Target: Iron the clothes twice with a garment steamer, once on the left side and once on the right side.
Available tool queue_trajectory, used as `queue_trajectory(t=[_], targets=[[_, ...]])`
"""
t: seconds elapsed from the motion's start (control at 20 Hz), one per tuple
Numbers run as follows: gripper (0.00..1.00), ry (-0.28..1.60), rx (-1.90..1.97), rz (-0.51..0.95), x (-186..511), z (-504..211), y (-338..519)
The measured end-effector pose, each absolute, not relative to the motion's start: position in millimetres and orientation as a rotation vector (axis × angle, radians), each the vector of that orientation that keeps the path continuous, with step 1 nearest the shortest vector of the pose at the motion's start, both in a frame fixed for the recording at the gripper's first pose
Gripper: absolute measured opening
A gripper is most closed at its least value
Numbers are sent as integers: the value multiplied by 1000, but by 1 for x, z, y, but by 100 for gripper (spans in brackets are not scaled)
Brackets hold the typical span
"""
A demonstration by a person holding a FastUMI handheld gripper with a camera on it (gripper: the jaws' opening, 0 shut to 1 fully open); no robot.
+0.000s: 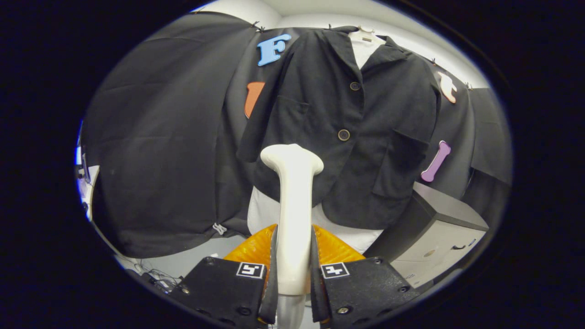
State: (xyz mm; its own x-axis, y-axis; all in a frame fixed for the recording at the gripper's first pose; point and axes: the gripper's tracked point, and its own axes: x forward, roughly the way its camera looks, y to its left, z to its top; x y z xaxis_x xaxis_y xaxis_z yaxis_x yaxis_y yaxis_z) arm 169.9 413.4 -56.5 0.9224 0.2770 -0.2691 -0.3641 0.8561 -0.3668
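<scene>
Gripper (pixel 294 274) nearest, both fingers pressed against handle of garment steamer (pixel 292 205), which is held upright between them. Steamer head seen just before lower left front of black jacket (pixel 343 128). Orange object (pixel 331 249) partly hidden behind fingers. Jacket buttoned, hung on hanger (pixel 365 33) over white form (pixel 265 212). Grey box (pixel 434 233) seen at right, below jacket hem. Black cloth wall (pixel 160 137) farthest.

Bright, even overhead light, soft shadows, sharp centre; fisheye bends the edges, the rim slightly blurred.
</scene>
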Motion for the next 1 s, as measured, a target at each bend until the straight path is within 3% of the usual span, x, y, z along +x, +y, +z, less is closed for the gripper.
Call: queue_trajectory(t=[1.0], targets=[[32,300,-441,336,152,-111,385]])
